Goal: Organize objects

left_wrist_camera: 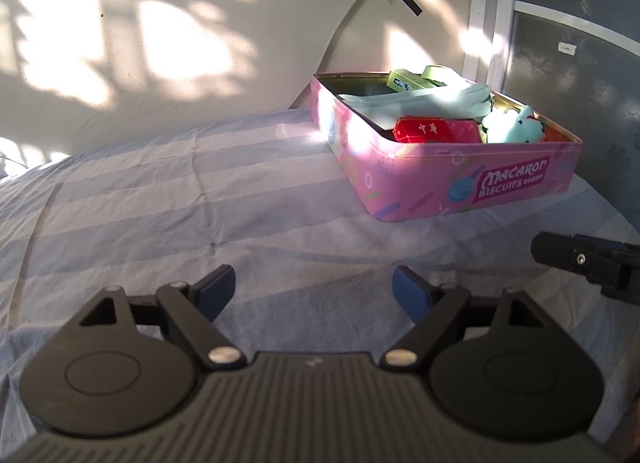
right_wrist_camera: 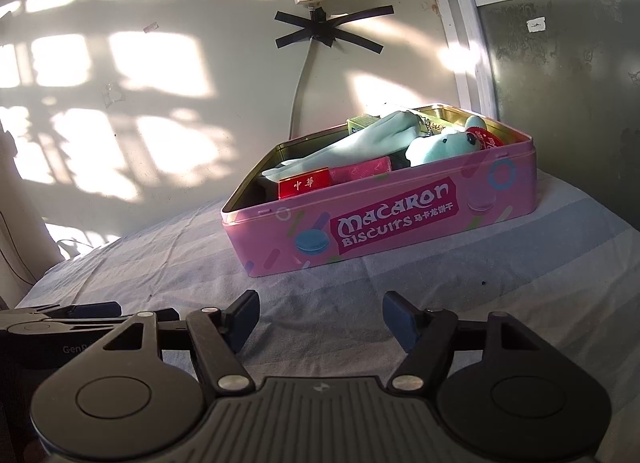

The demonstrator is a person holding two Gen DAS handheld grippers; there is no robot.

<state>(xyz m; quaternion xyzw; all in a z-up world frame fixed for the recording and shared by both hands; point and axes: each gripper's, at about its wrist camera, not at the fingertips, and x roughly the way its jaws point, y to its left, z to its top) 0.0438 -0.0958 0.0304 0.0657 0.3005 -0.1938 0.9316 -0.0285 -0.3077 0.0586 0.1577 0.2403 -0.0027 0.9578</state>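
Both the left gripper [left_wrist_camera: 313,290] and right gripper [right_wrist_camera: 319,319] hover with fingers spread, empty, over the striped bed sheet [left_wrist_camera: 160,199]. Beyond them, toward the bed's far right corner, sits an open pink tin [right_wrist_camera: 384,219] holding a red box [right_wrist_camera: 304,187] and plush toy [right_wrist_camera: 440,145].

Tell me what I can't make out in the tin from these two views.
- Tin floor: hidden by the near wall of the pink tin and its contents, both views.
- Green box: mostly covered by the pale cloth; label too small.
- Left tool in right wrist view: cut off by the edge.
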